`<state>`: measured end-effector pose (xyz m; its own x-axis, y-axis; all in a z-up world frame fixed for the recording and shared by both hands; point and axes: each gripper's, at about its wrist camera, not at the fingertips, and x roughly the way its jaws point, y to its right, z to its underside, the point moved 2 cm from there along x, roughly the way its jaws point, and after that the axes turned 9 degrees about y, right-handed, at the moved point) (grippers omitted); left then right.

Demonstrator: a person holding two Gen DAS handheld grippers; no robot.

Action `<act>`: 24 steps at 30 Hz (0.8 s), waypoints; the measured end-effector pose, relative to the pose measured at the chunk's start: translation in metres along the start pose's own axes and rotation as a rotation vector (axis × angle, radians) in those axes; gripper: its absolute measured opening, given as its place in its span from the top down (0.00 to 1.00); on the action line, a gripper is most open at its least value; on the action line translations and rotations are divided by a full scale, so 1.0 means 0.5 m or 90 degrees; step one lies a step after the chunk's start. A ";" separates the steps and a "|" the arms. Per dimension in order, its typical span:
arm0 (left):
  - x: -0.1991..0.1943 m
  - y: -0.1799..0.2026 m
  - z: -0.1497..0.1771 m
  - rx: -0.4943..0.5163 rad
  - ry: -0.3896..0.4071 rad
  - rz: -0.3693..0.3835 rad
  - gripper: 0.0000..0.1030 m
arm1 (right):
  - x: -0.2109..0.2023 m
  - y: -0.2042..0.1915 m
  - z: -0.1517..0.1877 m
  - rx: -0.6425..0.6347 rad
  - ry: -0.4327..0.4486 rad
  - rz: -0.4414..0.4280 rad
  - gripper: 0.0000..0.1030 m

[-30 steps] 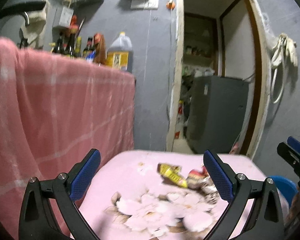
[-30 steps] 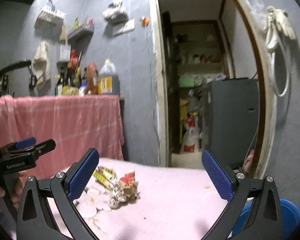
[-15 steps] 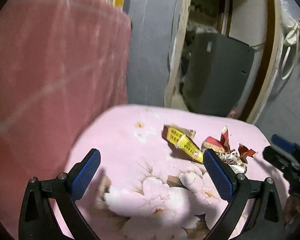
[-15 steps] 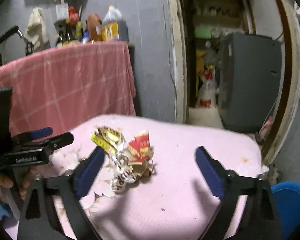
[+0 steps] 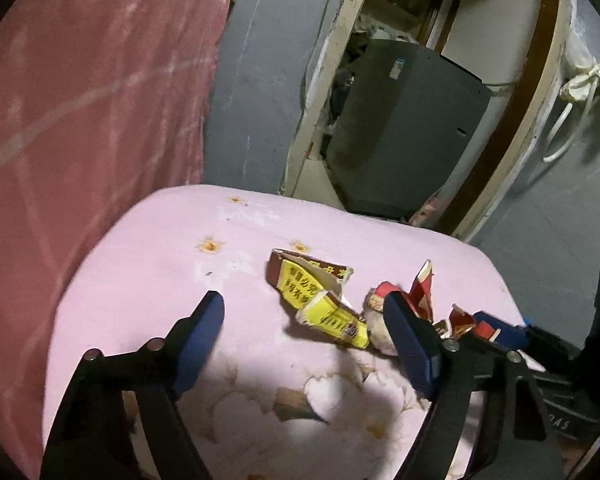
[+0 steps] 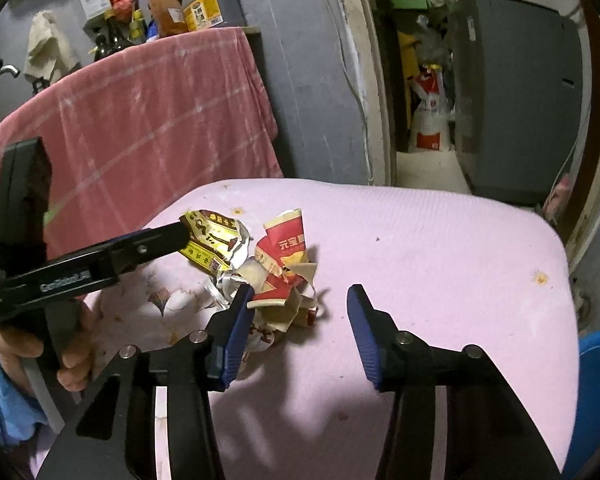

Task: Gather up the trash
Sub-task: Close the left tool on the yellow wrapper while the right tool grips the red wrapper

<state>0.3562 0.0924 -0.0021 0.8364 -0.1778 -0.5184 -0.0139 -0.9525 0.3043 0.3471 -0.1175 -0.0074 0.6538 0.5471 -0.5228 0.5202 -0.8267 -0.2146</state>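
A small heap of trash lies on the pink flowered tablecloth (image 5: 140, 264): a torn yellow wrapper (image 5: 320, 300) and crumpled red wrappers (image 5: 424, 288). My left gripper (image 5: 308, 340) hovers just short of the yellow wrapper with its jaws closing; the wrapper lies ahead between the fingers and no pad touches it. In the right wrist view the red wrappers (image 6: 284, 256) and the yellow wrapper (image 6: 212, 240) lie in front of my right gripper (image 6: 300, 332), whose jaws are closing too. The heap sits at its left finger and the right pad is clear of it. The left gripper (image 6: 152, 246) reaches in from the left.
A pink checked cloth (image 6: 140, 120) hangs behind the table on the left, with bottles (image 6: 208, 0) above it. A grey cabinet (image 6: 520, 100) stands in the doorway. A blue bin (image 6: 596, 400) sits off the table's right edge. A hand (image 6: 72, 360) holds the left gripper.
Both grippers have tipped down and moved in toward the trash heap. Their jaws have narrowed, the right pair more than the left.
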 end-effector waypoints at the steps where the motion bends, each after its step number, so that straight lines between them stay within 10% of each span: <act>1: 0.001 -0.001 -0.003 -0.008 -0.001 0.003 0.28 | 0.002 0.000 0.000 0.004 -0.002 -0.003 0.59; 10: 0.026 -0.024 -0.022 -0.080 -0.043 0.029 0.54 | 0.018 -0.011 -0.004 0.006 -0.017 -0.019 0.73; 24: 0.033 -0.037 -0.018 -0.123 -0.076 0.055 0.68 | -0.008 -0.013 0.006 0.011 0.026 -0.017 0.75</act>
<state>0.3752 0.1092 -0.0088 0.7660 -0.2957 -0.5708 0.0317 -0.8695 0.4929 0.3397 -0.1147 -0.0063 0.6613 0.5737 -0.4832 0.5285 -0.8135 -0.2425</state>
